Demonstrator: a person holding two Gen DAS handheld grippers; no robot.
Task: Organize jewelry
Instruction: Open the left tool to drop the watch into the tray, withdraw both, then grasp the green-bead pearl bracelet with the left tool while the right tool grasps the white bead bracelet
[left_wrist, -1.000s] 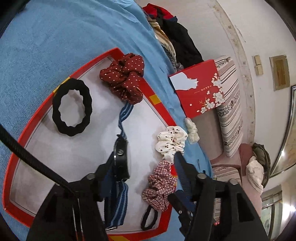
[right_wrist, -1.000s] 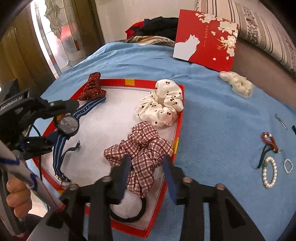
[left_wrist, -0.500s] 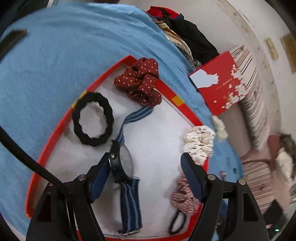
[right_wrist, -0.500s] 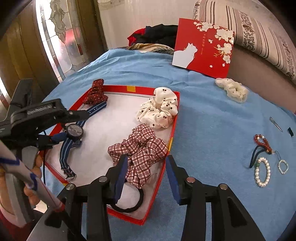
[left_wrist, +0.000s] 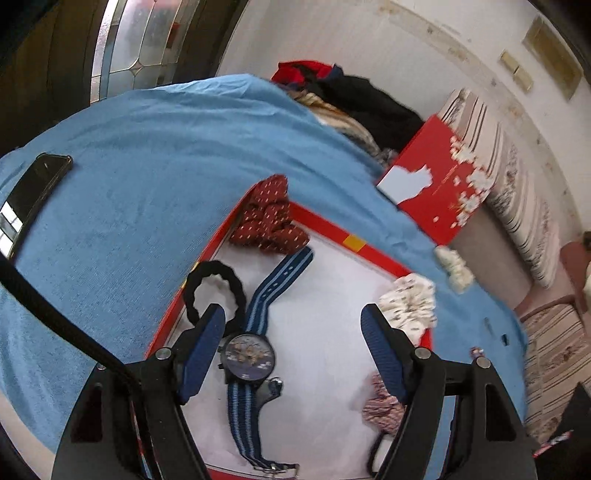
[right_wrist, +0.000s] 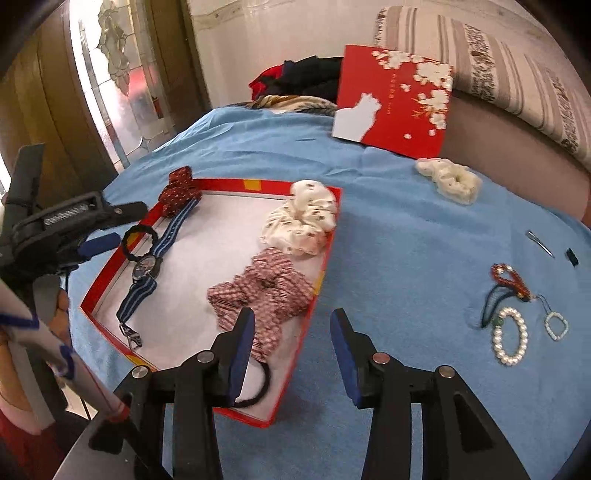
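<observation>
- I am holding my left gripper (left_wrist: 293, 325) wide open and empty over the near left part of the red tray (left_wrist: 373, 254), its blue-padded fingers spread apart above the white liner.
- The watch (left_wrist: 250, 356) is lying flat in the tray between those fingers, just beside the left one, with its blue striped strap running away toward the far edge and back toward me.
- A black scrunchie (left_wrist: 214, 293) is sitting just left of the watch strap, against the tray's left wall.
- A dark red dotted scrunchie (left_wrist: 269, 218) is resting at the tray's far left corner, partly over the rim.
- I am keeping my right gripper (right_wrist: 291, 347) open too, gripping nothing, hovering at the tray's near right edge (right_wrist: 314, 295).
- A red checked scrunchie (right_wrist: 266, 288) is lying just beyond the left finger of that gripper, with a black hair tie (right_wrist: 258, 387) near it by the tray's near wall.
- A cream printed scrunchie (right_wrist: 303, 221) is sitting at the tray's far right corner, touching the rim.
- Out on the blue cloth (right_wrist: 406, 240) to the right, well apart from the tray, a pearl bracelet (right_wrist: 511, 338), a red bead bracelet (right_wrist: 509, 278) and a small white bead loop (right_wrist: 557, 325) are lying close together.
- Another cream scrunchie (right_wrist: 448, 179) is lying farther back on the cloth, near a red box lid with white blossoms (right_wrist: 395, 99).
- A phone (left_wrist: 35, 192) is lying on the cloth at far left in the left wrist view.
</observation>
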